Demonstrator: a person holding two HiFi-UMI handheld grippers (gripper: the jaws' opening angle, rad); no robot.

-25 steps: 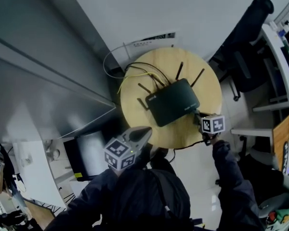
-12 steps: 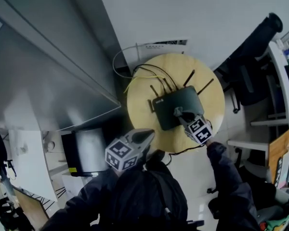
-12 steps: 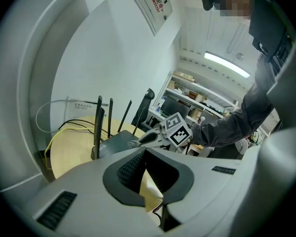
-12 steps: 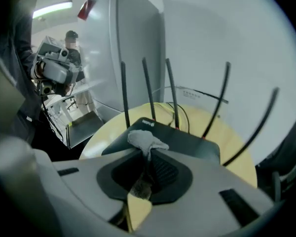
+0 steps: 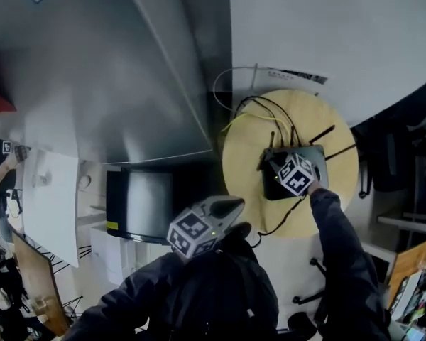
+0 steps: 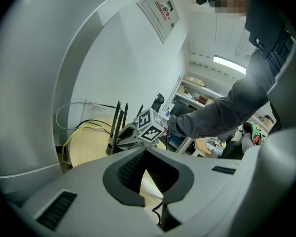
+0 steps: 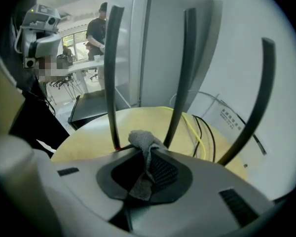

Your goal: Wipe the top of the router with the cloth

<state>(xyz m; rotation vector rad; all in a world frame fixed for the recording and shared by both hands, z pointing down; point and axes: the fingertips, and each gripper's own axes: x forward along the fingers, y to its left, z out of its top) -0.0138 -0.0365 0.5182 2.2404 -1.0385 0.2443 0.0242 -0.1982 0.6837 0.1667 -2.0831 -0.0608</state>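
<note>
Right, the router (image 5: 317, 158) lies on the round table (image 5: 241, 155), its long axis running left to right. Its antennas (image 7: 182, 73) stand along the far edge, and cables (image 5: 259, 109) trail off beyond them. The cloth (image 7: 144, 147) is directly over the router's top, pinched in your right gripper (image 7: 143, 156). The jaws are closed on it, with a wad poking out past the tips. That gripper sits over the middle of the lid, pointing toward the far edge, so the antennas rise just beyond the wad. I can't tell whether the cloth is pressing on the lid. By my reading, your free travel is left and right along the long axis, or back toward the near edge. Push farther and you'd likely snag an antenna. Your left gripper (image 6: 144, 154) hangs well apart, off the table's near-left side. Its jaw tips meet on nothing, so the right is the one placed for this.
</note>
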